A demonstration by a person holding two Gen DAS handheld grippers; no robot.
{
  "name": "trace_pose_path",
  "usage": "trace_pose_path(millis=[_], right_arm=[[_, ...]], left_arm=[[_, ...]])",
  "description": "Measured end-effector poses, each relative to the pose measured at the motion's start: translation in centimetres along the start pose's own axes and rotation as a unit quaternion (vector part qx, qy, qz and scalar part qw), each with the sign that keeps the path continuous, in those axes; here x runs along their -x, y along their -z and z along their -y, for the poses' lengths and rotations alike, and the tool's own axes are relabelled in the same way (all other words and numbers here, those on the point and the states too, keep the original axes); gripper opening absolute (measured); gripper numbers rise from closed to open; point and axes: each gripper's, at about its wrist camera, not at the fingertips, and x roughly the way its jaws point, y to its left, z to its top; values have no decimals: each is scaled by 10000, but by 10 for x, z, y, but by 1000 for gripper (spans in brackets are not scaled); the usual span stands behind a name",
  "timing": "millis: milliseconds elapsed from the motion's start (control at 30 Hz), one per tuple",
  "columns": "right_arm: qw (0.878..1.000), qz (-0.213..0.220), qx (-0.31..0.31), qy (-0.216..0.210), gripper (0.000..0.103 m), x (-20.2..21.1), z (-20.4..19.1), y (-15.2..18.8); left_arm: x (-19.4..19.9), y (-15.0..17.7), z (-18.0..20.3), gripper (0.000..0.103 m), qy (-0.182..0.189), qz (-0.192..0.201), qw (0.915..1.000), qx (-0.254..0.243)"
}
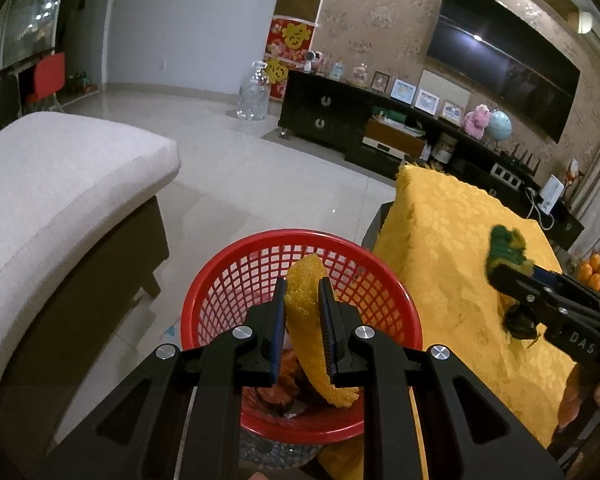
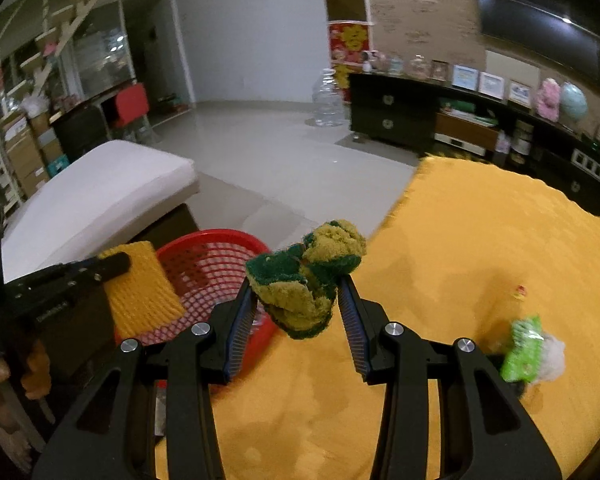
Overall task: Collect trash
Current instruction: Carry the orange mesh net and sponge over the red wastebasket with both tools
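Two handheld black grippers are at work beside a low table draped in a yellow cloth (image 2: 480,248). The left gripper (image 1: 303,308) has its fingers pinched on a strip of yellow foam netting (image 1: 306,320), which it holds directly above the open mouth of a red mesh basket (image 1: 228,276) standing on the pale tiled floor just beside the table's edge; some orange-brown scraps lie in the bottom of the basket. The right gripper (image 2: 296,304) pinches a crumpled green-and-yellow scouring sponge (image 2: 306,280), held over the near part of the cloth close to the basket. On the cloth to the right of that gripper lies a green wrapper (image 2: 522,344) bunched with a piece of white material, and a little beyond it a small red-and-yellow scrap (image 2: 520,292). Past the basket, on the left, stands a cushioned white bench (image 1: 60,184). Farther off, a long dark cabinet (image 1: 328,112) runs along the wall, carrying framed pictures, a pink plush toy and a globe, with a large dark television (image 1: 500,60) mounted above it.
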Motion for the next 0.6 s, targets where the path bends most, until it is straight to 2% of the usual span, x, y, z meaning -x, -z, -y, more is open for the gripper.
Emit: trace_pose_path(millis=[267, 600], right_arm=[[9988, -253, 316, -278, 41, -28, -29, -4], [9963, -587, 427, -461, 41, -54, -43, 1]], left_arm=[[-3, 1, -3, 15, -104, -108, 9999, 33], [-5, 3, -7, 15, -163, -206, 9997, 23]])
